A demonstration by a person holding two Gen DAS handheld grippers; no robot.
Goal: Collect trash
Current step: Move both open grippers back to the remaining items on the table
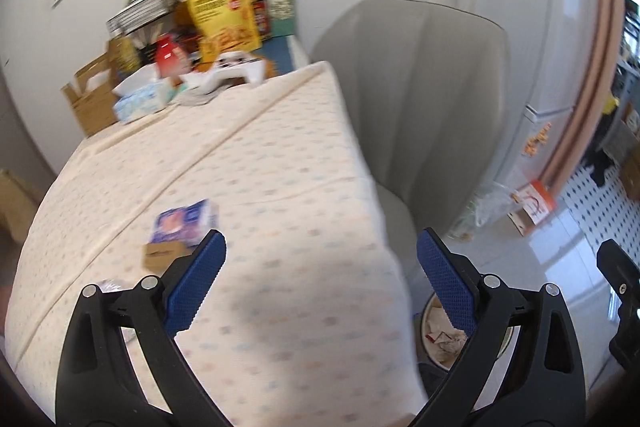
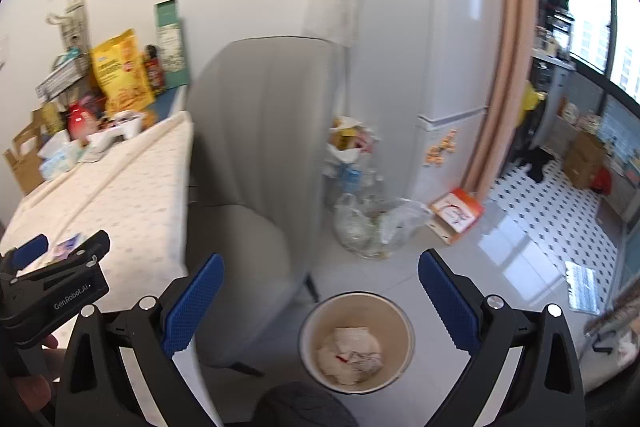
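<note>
The right gripper (image 2: 320,291) hangs with its jaws spread wide and nothing between them, right above the bin (image 2: 357,343) on the floor. Crumpled paper (image 2: 350,349) lies in the bottom of the bin. The left gripper (image 1: 320,267) is just as wide open and holds nothing — it hovers over the near corner of the table (image 1: 280,167), which wears a pale dotted cloth.

On the cloth just past the left blue pad lie a purple packet (image 1: 186,221) and, touching it on the near side, a small brown card piece (image 1: 164,253). A crinkled wrapper (image 1: 110,285) shows by the left finger, mostly hidden.

Beside the table stands a grey chair (image 2: 260,147). Behind it a clear bag (image 2: 372,227) sits against the fridge (image 2: 452,47). At the table's far end — a tissue pack (image 1: 138,103) and a yellow bag (image 1: 224,11) among clutter.
</note>
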